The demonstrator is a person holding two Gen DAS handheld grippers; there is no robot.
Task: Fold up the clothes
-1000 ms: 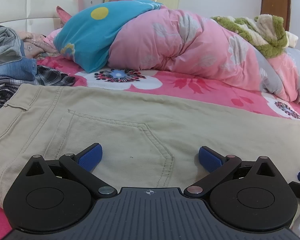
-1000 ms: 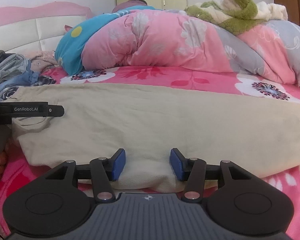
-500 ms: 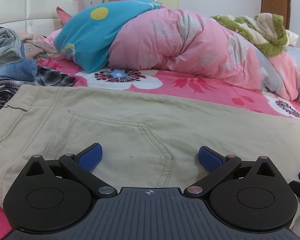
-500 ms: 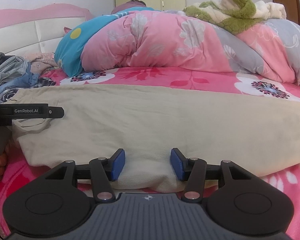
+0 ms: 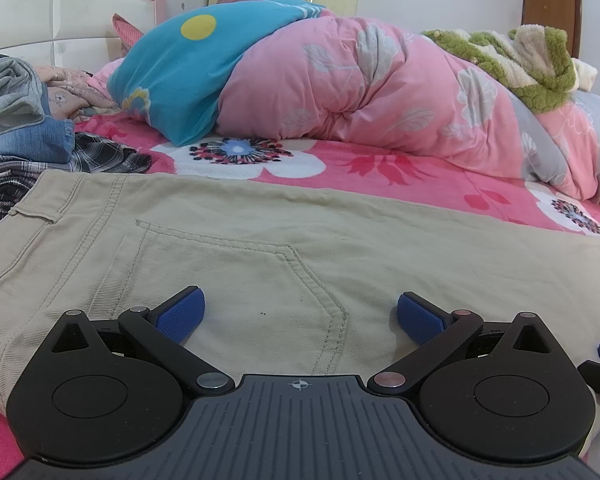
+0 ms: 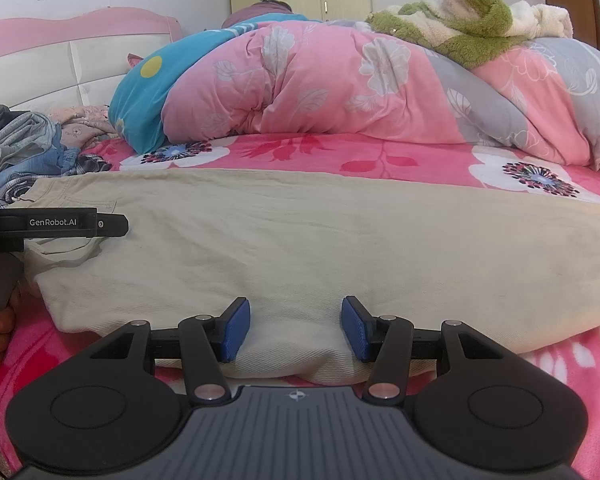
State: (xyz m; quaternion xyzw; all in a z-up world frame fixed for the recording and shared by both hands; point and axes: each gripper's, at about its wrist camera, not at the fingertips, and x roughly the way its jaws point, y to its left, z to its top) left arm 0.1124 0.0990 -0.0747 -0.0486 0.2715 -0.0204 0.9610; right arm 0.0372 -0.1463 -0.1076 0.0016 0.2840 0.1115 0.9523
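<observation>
1. We count one pair of khaki trousers (image 5: 260, 248), laid flat on the bed sheet (image 5: 380, 168) close to its near edge. They look doubled leg over leg, though we cannot confirm it.
2. Their long axis runs left to right across both views. The waistband end lies at left, beside the clothes pile (image 5: 16, 120), and the legs run off to the right.
3. The fabric is cotton twill with a visible diagonal weave. One five-sided back pocket (image 5: 236, 280) faces up, edged with double stitching; one belt loop shows at the waistband.
4. We see two grippers, each with two blue, ribbed pads on black linkage arms.
5. The left gripper (image 5: 300, 314) has its jaws spread wide over the pocket, and nothing is gripped.
6. The right gripper (image 6: 296, 328) has its jaws about half open, straddling a raised bulge of the trousers' near edge. We cannot tell whether the pads press the cloth.
7. The sheet is fleecy pink with large white flowers.
8. Behind lie one puffy pink floral quilt (image 5: 360, 92), one turquoise pillow (image 5: 180, 72) and one green-and-cream fleece item (image 6: 472, 20).
9. The pile holds denim, grey and plaid pieces.
</observation>
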